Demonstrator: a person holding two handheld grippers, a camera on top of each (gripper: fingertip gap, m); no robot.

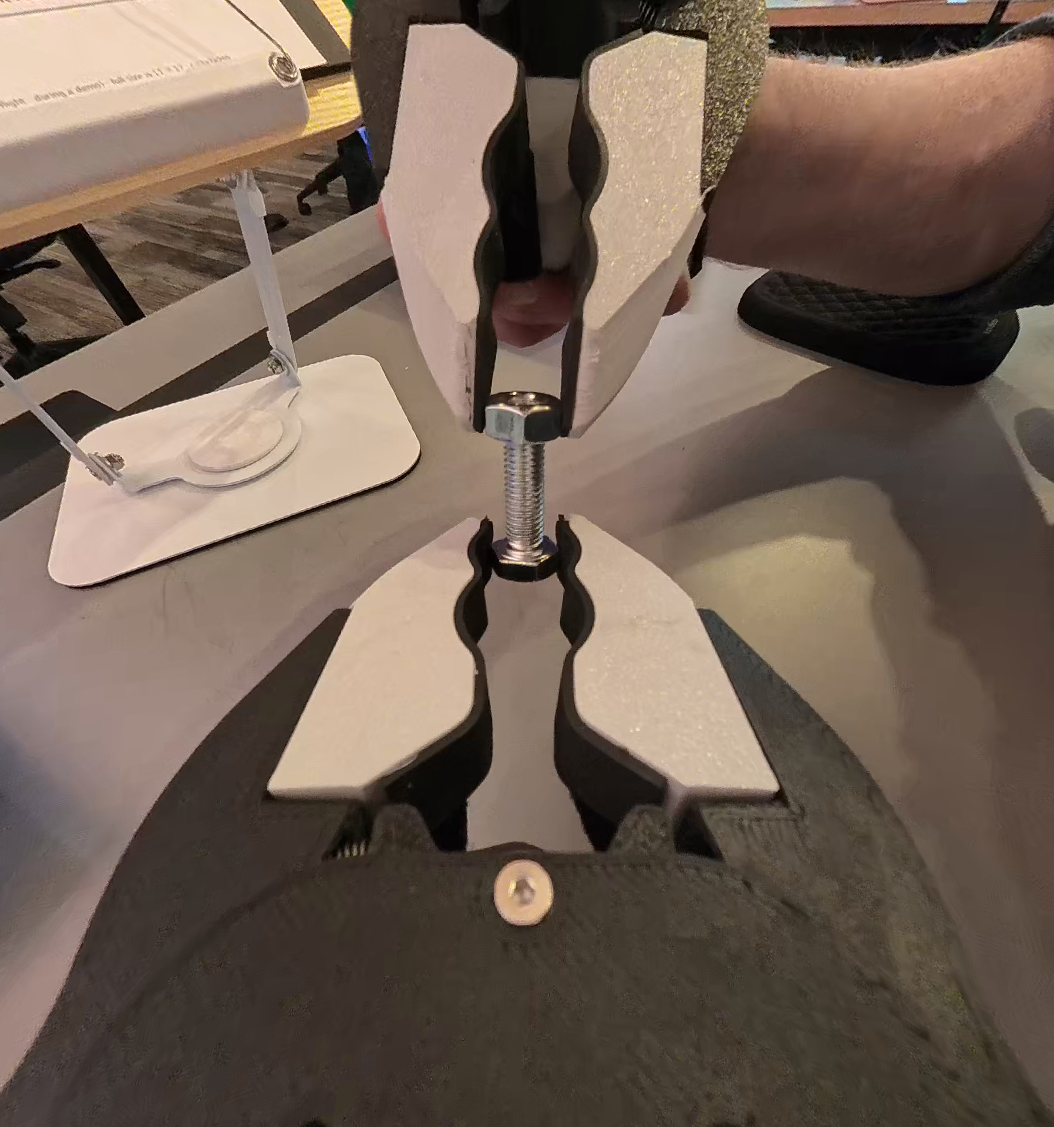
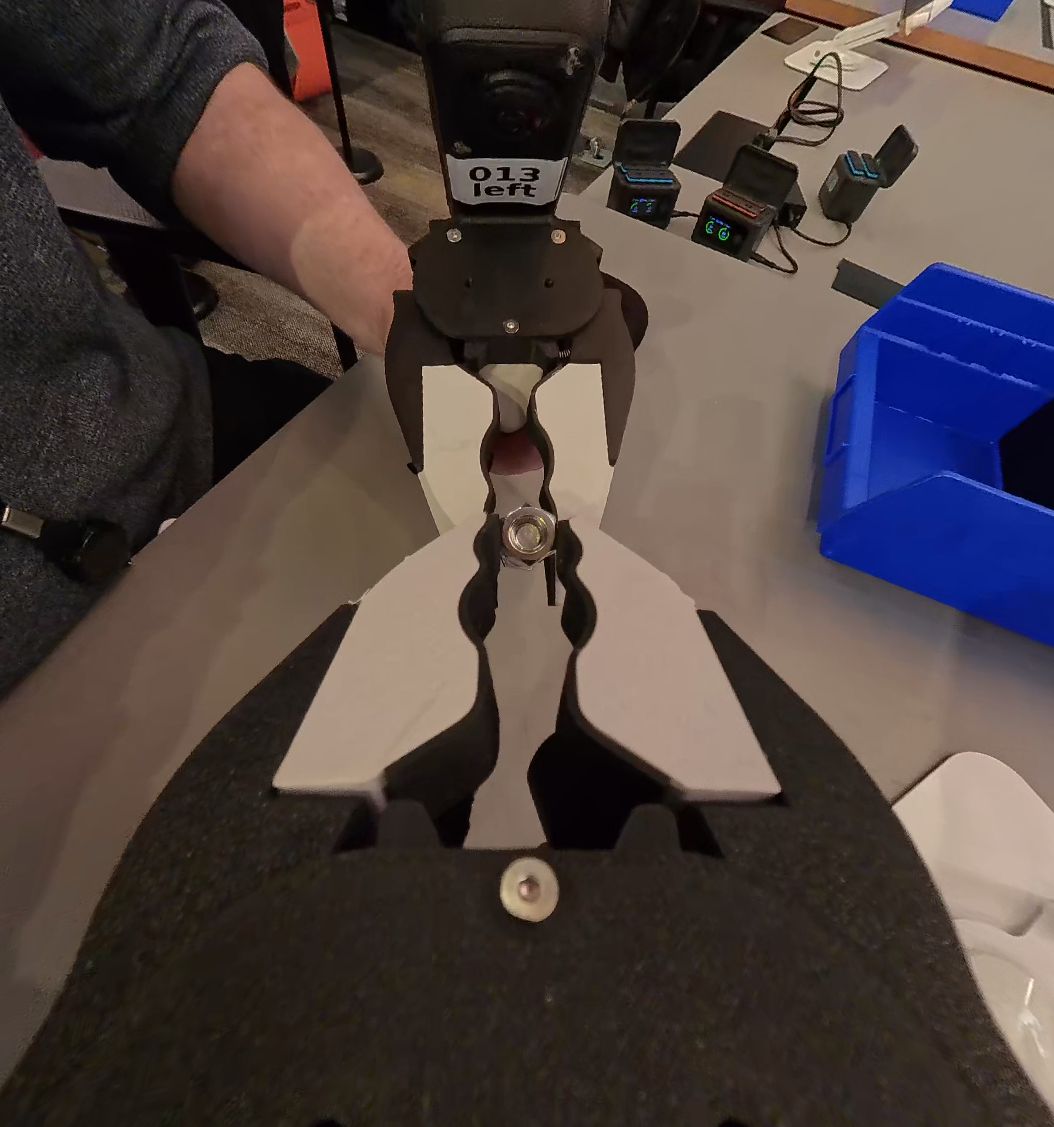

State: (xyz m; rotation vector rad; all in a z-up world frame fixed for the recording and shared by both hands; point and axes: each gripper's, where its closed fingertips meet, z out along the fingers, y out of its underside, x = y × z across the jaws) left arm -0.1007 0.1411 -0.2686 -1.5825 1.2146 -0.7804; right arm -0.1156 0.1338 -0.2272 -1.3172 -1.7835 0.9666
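Steel bolt (image 1: 525,482) spanning both grippers, left gripper (image 1: 523,552) clamping its nut (image 1: 522,560), right gripper (image 2: 527,536) clamping its head (image 1: 523,416)

I'm looking at an office turned work lab: grey benches (image 2: 725,427), carpet floor (image 1: 164,244) with rolling chair bases (image 1: 323,183), a wooden-edged table (image 1: 146,189) behind. Battery chargers (image 2: 738,207) with cables sit toward the bench's far edge, a blue parts bin (image 2: 939,463) at its right, a white stand (image 1: 231,463) nearby.

Grey table (image 2: 725,427): blue bin (image 2: 951,463), white stand base (image 1: 237,469), black chargers (image 2: 731,207).
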